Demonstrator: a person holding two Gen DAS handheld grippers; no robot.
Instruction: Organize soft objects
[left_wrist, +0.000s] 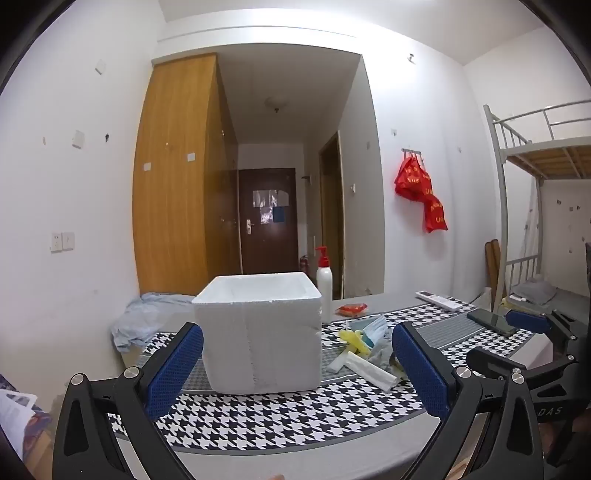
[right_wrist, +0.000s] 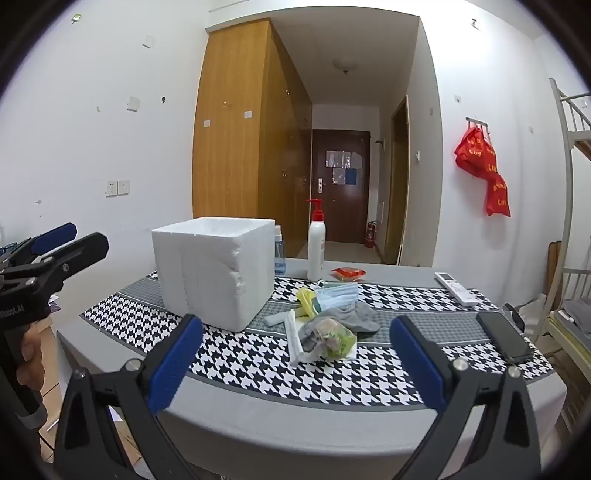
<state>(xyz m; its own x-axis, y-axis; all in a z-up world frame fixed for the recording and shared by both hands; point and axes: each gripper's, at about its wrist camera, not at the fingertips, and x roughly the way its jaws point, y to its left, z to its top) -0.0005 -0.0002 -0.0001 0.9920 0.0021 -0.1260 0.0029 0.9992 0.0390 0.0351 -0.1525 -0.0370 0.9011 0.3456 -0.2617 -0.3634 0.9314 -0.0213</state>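
Note:
A white foam box (left_wrist: 258, 332) (right_wrist: 216, 269) stands open-topped on the houndstooth table runner (right_wrist: 258, 362). Right of it lies a small heap of soft items: a grey cloth (right_wrist: 356, 314), blue face masks (right_wrist: 338, 295), a yellow piece (right_wrist: 306, 301), a white folded tissue pack (left_wrist: 369, 369) and a green-tinted plastic bag (right_wrist: 332, 338). My left gripper (left_wrist: 295, 369) is open in front of the box with nothing between its fingers. My right gripper (right_wrist: 295, 358) is open, short of the heap, empty too. The left gripper also shows at the left edge of the right wrist view.
Behind the heap stand a white pump bottle (right_wrist: 316, 247) with a red top, a small blue bottle (right_wrist: 279, 253) and a red packet (right_wrist: 348, 273). A remote (right_wrist: 456, 288) and a black phone (right_wrist: 504, 336) lie at the right. A pale blue cloth (left_wrist: 144, 317) lies left of the box.

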